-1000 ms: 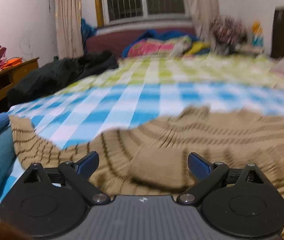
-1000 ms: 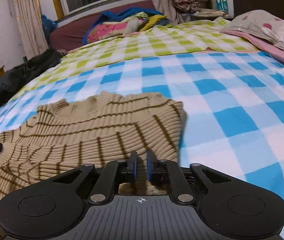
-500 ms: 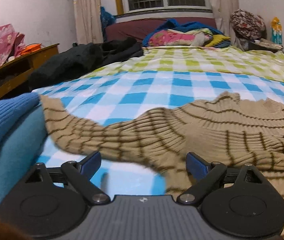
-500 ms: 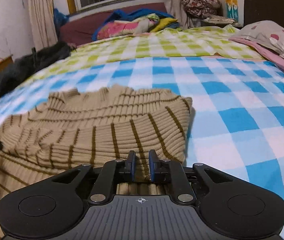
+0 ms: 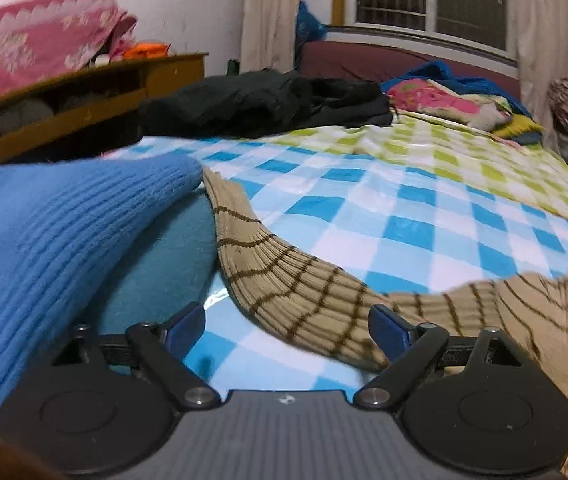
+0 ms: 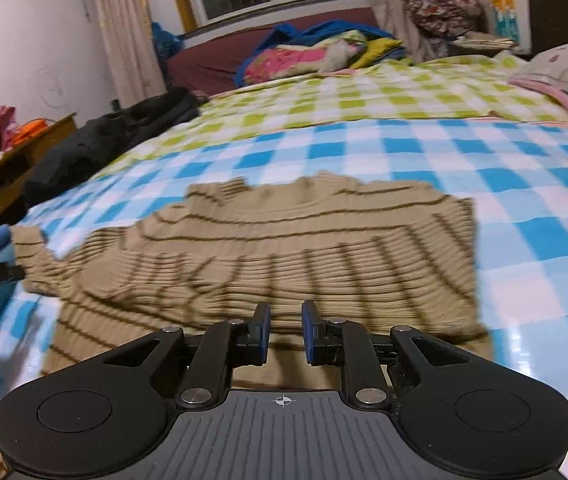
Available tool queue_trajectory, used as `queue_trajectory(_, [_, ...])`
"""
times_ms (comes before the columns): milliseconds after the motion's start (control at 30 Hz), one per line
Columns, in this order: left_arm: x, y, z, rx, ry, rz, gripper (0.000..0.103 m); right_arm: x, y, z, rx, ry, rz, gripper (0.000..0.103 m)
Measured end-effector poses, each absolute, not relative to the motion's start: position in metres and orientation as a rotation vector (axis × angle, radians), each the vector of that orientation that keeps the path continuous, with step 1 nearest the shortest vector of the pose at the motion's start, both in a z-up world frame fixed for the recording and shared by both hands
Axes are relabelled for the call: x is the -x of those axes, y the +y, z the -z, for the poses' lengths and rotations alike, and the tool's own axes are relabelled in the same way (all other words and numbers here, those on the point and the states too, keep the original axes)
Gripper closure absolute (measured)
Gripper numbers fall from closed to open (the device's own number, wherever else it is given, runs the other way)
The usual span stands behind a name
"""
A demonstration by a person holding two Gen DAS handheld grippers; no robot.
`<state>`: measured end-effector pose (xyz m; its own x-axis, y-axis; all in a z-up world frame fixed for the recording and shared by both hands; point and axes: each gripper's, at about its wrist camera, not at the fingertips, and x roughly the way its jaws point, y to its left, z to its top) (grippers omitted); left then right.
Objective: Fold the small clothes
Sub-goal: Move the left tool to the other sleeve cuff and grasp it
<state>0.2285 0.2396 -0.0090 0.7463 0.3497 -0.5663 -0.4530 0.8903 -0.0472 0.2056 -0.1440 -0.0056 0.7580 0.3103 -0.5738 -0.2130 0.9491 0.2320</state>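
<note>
A tan ribbed sweater with thin brown stripes lies flat on the blue checked sheet, its right side folded in. Its left sleeve stretches out toward a blue knit garment. My left gripper hovers over that sleeve with its jaws wide and closing slightly. The sleeve runs across the gap, and neither pad presses on it. My right gripper sits over the sweater's near hem. Its jaws are opening, with a narrow gap and no cloth pinched between the pads.
A teal garment lies under the blue knit at the bed's left edge. A black jacket lies farther back, beside a wooden shelf. Bright bedding is piled at the headboard and a pillow lies at the right.
The left gripper swung left, from over the sweater's body to the outstretched sleeve and the blue pile. The right gripper's pads parted, let go of the sweater and drew back.
</note>
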Motion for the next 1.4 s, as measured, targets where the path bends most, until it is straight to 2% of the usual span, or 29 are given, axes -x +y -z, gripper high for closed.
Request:
queue_trajectory(233, [-0.245, 0.249, 0.026, 0.246, 0.596, -0.466, 0.019, -0.21, -0.116, 0.004, -0.175, 0.653, -0.368, 0.084])
queue_trajectory(300, [-0.238, 0.249, 0.026, 0.315, 0.587, -0.437, 0.032, -0.211, -0.113, 0.004, -0.187, 0.654, -0.381, 0.084])
queue_trajectory(400, [-0.232, 0.256, 0.032, 0.436, 0.571, -0.397, 0.032, -0.212, -0.11, 0.005, -0.202, 0.656, -0.398, 0.084])
queue_trajectory(767, [-0.265, 0.267, 0.039, 0.487, 0.555, -0.472, 0.034, -0.214, -0.11, 0.007, -0.249, 0.662, -0.424, 0.083])
queue_trajectory(833, [-0.269, 0.269, 0.039, 0.505, 0.542, -0.483, 0.047, -0.216, -0.109, 0.007, -0.255, 0.661, -0.427, 0.083])
queue_trajectory(867, [-0.271, 0.272, 0.039, 0.525, 0.539, -0.488, 0.064, -0.216, -0.109, 0.006, -0.258, 0.659, -0.429, 0.083])
queue_trajectory(900, [-0.272, 0.276, 0.04, 0.555, 0.535, -0.488, 0.075, -0.217, -0.109, 0.005, -0.258, 0.656, -0.43, 0.083])
queue_trajectory(967, [-0.27, 0.284, 0.04, 0.629, 0.52, -0.475, 0.085, -0.217, -0.108, 0.003, -0.258, 0.65, -0.431, 0.083])
queue_trajectory(1067, [-0.268, 0.286, 0.033, 0.633, 0.481, -0.46, 0.087, -0.219, -0.107, 0.0, -0.262, 0.641, -0.432, 0.083])
queue_trajectory(1200, [-0.266, 0.259, 0.011, 0.484, 0.442, -0.377, 0.088, -0.222, -0.107, -0.003, -0.287, 0.64, -0.437, 0.083])
queue_trajectory(1400, [-0.259, 0.167, -0.01, 0.217, 0.428, -0.033, 0.088, -0.222, -0.111, -0.01, -0.315, 0.624, -0.419, 0.083])
